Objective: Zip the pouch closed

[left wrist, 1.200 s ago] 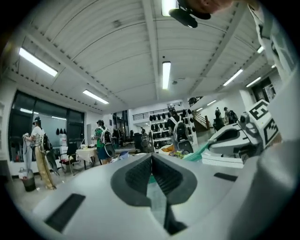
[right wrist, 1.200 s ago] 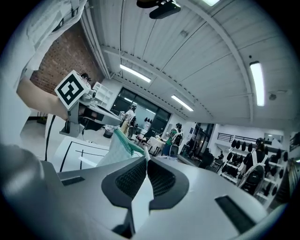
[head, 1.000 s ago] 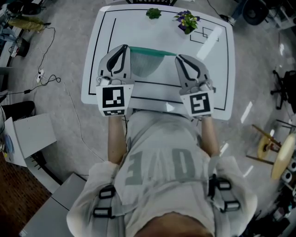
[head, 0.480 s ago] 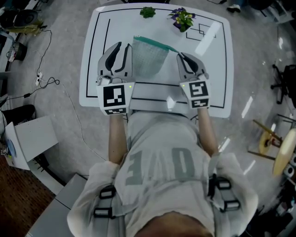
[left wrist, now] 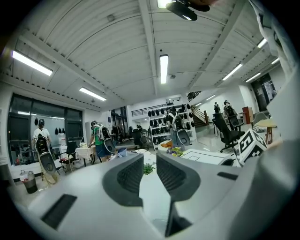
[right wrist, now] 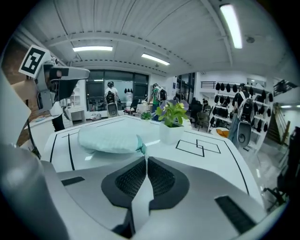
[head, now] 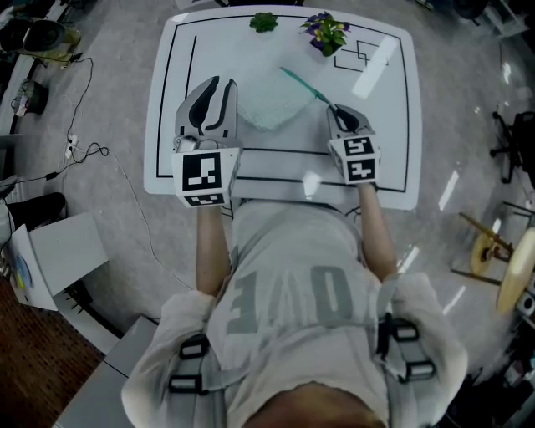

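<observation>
A: Pouch: where does it lie?
B: On the white table, near its middle. The pouch is mint mesh and lies flat, with a teal zip edge along its far right side.
A: And the tools?
B: The left gripper rests just beside the pouch's left side, its jaws apart with nothing between them. The right gripper has its jaws pressed together on the pouch's teal zip corner.
A: Anything smaller?
B: 2 plants stand at the far edge, well apart from the pouch: a flowering plant in a white pot, and a small green plant.
</observation>
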Available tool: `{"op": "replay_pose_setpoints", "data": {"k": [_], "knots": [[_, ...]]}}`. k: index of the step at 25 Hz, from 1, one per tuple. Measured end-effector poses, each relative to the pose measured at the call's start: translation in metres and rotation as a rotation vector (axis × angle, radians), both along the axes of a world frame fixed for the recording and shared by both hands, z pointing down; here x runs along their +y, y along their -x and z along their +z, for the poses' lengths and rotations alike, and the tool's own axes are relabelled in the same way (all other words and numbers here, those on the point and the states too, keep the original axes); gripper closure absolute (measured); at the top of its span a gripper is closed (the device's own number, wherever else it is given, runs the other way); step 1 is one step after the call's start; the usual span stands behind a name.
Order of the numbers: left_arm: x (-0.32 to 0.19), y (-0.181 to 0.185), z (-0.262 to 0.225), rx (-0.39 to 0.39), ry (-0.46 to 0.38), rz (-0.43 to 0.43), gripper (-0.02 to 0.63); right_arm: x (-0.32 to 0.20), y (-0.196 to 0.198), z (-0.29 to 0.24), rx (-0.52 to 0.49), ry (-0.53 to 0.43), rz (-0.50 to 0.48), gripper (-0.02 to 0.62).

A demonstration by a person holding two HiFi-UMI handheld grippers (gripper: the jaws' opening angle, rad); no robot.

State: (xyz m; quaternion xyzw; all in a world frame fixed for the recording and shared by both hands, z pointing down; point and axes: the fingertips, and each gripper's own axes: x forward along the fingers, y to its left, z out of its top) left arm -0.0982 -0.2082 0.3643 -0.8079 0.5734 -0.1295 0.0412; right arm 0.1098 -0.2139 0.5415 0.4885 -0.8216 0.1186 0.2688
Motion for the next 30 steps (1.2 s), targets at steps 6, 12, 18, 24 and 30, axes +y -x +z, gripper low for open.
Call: {"op": "replay_pose_setpoints", "data": {"k": [6,12,18,24,30], "knots": [[0.001,-0.004,0.001,0.005,-0.004,0.019,0.540,0.003,-0.011,0.029,0.008,0.064,0.035,0.578],[0.000,-0.002,0.000,0.017,-0.004,0.028,0.540,0.011,-0.009,0.041,0.024,0.119,0.041,0.554],[0.001,0.002,0.006,0.043,0.015,0.032,0.540,0.000,-0.012,0.031,0.014,0.087,0.069,0.489],[-0.004,0.005,-0.004,0.079,-0.004,0.030,0.540,-0.028,-0.010,-0.035,-0.032,-0.070,0.098,0.486],[-0.003,0.001,-0.021,0.099,-0.056,0.037,0.540,-0.040,0.000,-0.145,-0.152,-0.335,0.117,0.507]]}}
